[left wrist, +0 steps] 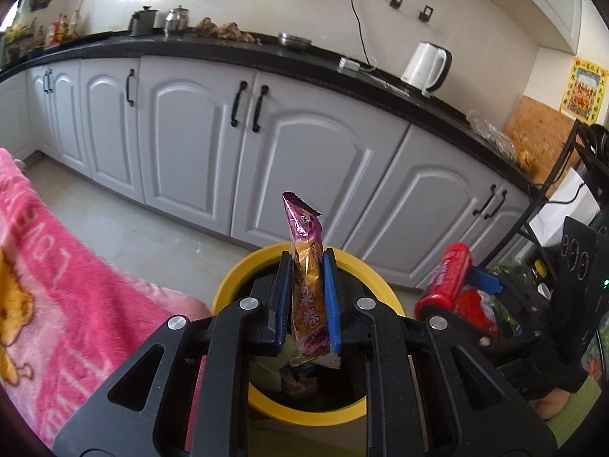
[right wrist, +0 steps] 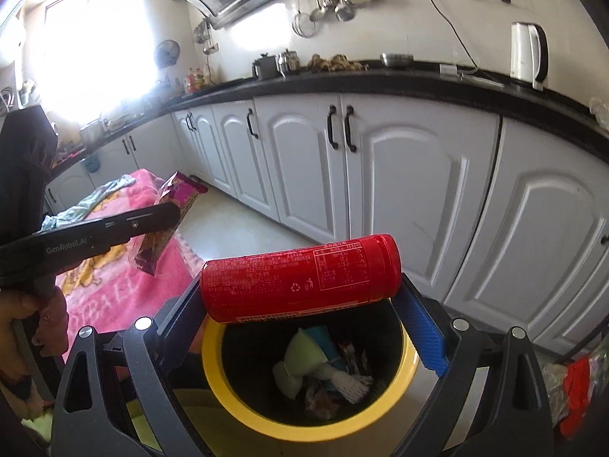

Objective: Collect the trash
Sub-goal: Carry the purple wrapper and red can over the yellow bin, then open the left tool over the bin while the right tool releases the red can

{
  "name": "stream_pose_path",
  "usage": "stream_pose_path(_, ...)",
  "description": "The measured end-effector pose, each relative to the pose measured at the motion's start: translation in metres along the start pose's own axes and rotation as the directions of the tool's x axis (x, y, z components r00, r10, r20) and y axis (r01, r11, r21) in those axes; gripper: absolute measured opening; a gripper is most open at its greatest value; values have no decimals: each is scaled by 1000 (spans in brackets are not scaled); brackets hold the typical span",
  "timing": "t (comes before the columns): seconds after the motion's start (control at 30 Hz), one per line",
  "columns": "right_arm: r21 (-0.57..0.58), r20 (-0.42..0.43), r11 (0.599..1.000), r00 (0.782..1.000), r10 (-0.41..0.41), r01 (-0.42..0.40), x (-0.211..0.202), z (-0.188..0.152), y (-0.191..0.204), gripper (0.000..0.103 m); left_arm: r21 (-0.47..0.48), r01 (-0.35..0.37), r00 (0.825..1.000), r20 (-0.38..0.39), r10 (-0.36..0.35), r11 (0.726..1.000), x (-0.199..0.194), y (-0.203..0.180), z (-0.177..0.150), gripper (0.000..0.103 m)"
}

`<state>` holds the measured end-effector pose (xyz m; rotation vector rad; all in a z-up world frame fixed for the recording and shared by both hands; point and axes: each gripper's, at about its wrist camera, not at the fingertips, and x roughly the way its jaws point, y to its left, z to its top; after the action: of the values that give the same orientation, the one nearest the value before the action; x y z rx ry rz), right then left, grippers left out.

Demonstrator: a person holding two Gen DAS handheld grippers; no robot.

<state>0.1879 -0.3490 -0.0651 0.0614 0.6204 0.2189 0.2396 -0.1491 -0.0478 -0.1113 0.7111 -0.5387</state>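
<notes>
My left gripper (left wrist: 307, 297) is shut on a purple and gold snack wrapper (left wrist: 306, 266), which stands upright between the blue pads above the yellow-rimmed bin (left wrist: 232, 285). In the right wrist view the same wrapper (right wrist: 167, 224) hangs from the left gripper (right wrist: 167, 215) over the pink blanket, left of the bin. My right gripper (right wrist: 304, 304) is shut on a red cylindrical can (right wrist: 300, 278), held crosswise by its ends just above the bin (right wrist: 217, 373). The bin holds several pieces of trash (right wrist: 323, 373). From the left wrist the can (left wrist: 447, 278) shows at the right.
White cabinet doors (right wrist: 380, 175) under a black countertop (left wrist: 228, 47) run behind the bin. A pink blanket (left wrist: 57, 285) lies at the left. A white kettle (left wrist: 424, 64) stands on the counter. A black rack (left wrist: 571, 175) and bagged items (right wrist: 574, 388) sit at the right.
</notes>
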Motion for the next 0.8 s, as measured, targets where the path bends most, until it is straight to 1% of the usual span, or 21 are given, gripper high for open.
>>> stream_pose_path(0.17,-1,-54,1000,999,-6,6,17,-16,-3,91,7,12,999,-47,-12,1000,20,-4,-8,11)
stream_pose_path(0.33,5,-88,1000,996,-5,6,31,-25,-6,91,12,15,997,-77,-14,1000,33,-5,-15,11)
stream_pose_path(0.6,11,-145,1000,989,-5,6,50,-39,-6,91,-5,24,995,-100,-24,1000,44,-2,-21,11)
stream_pose_path(0.63,13,-150,1000,989,-6,8,51,-40,-6,91,-8,27,994,-103,-27,1000,45,-2,-21,13)
stream_pose_path(0.73,17,-171,1000,985,-15,18,56,-42,-7,92,-20,25,994,-103,-27,999,45,1,-22,36)
stream_pose_path(0.8,18,-175,1000,984,-18,21,56,-44,-8,92,-26,22,994,-102,-25,999,44,1,-22,36)
